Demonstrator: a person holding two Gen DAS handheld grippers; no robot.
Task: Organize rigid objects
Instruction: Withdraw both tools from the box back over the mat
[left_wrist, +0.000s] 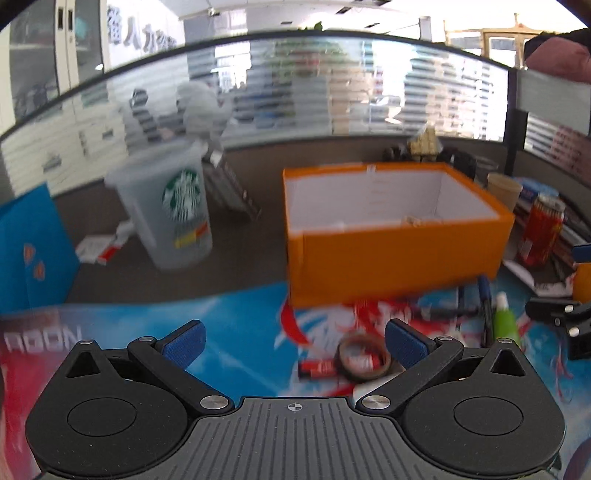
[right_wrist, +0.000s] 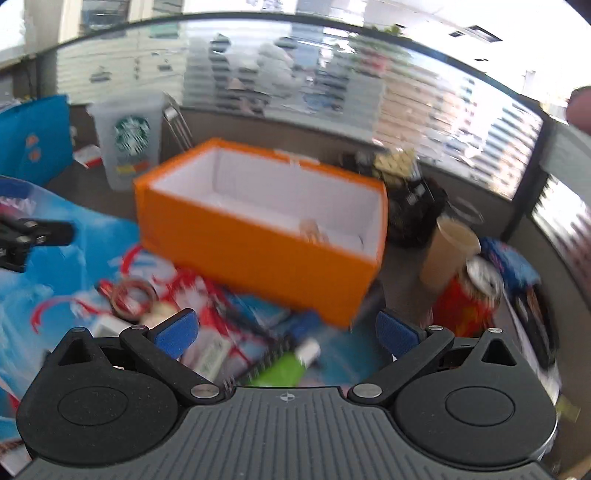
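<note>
Left of the open orange cardboard box stands a clear plastic cup with a green logo, likely parked out of the way. The box sits open, ready to take things. In front of it, on a bright blue and red mat, lie a brown tape ring and a green tube with a white cap. The left gripper and right gripper both gape wide, holding nothing. Only the right view shows something small inside the box, too blurry to name.
</note>
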